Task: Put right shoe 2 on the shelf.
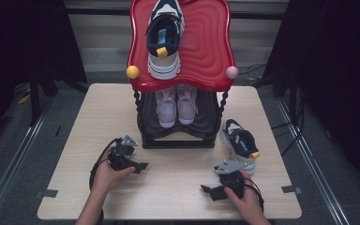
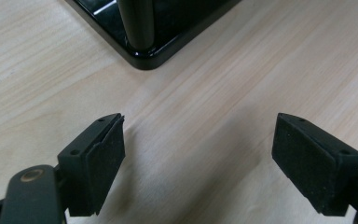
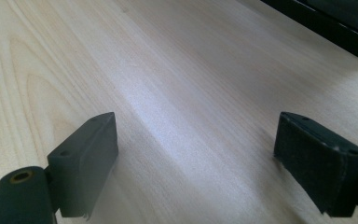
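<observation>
I hold both grippers empty with jaws spread, the left gripper [image 1: 143, 166] at lower left by the rack [image 1: 178, 140], the right gripper [image 1: 205, 189] at lower right, so next I reach up-right for the shoe [image 1: 240, 143] beside the rack.

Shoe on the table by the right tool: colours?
The shoe is navy and white with a yellow heel tab, clearest in the high view.
</observation>
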`<state>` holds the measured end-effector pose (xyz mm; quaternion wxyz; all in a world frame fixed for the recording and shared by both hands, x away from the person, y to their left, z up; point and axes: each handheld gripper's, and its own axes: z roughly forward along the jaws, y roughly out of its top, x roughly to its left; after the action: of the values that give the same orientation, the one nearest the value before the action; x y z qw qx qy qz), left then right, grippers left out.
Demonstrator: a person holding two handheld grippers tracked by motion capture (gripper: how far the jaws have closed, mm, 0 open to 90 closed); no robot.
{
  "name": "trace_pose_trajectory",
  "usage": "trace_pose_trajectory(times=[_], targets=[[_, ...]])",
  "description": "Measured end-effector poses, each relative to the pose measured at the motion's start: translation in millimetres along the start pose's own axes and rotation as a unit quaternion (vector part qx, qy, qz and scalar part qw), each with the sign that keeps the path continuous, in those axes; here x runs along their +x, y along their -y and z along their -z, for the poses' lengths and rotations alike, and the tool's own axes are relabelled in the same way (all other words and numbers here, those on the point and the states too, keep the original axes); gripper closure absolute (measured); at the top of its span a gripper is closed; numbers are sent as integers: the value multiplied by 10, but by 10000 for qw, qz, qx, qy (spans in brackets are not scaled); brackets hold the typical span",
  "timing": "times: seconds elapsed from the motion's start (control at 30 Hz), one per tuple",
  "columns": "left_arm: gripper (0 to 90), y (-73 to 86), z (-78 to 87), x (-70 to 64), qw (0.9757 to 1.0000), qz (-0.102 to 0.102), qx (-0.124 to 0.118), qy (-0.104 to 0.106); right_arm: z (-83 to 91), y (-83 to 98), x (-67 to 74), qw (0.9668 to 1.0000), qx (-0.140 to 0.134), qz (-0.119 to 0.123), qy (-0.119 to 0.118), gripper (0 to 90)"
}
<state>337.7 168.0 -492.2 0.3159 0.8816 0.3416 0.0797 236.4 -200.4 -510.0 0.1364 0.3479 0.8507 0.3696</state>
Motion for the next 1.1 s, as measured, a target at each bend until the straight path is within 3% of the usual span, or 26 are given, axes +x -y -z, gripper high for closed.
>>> trace_pose_trajectory(times=[0.17, 0.33, 0.5, 0.7, 0.93, 1.1], targets=[[160, 66, -31, -31, 9997, 43, -212, -145, 4, 3, 2, 10000, 14, 1, -17, 127], [147, 117, -52, -61, 9988, -119, -373, -297, 3, 3, -4, 10000, 12, 11, -44, 128], [105, 185, -85, -62, 9972, -97, -697, -264, 14, -1, -16, 10000, 42, 24, -73, 145], [95, 184, -84, -60, 9973, -129, -679, -267, 72, -67, -64, 9998, 149, 69, -93, 178], [95, 184, -85, -60, 9972, -130, -682, -266, 262, -275, -136, 9997, 187, 101, -120, 208], [95, 185, -85, -60, 9972, -131, -683, -265, 367, -422, -212, 9997, 200, 148, -17, 208]])
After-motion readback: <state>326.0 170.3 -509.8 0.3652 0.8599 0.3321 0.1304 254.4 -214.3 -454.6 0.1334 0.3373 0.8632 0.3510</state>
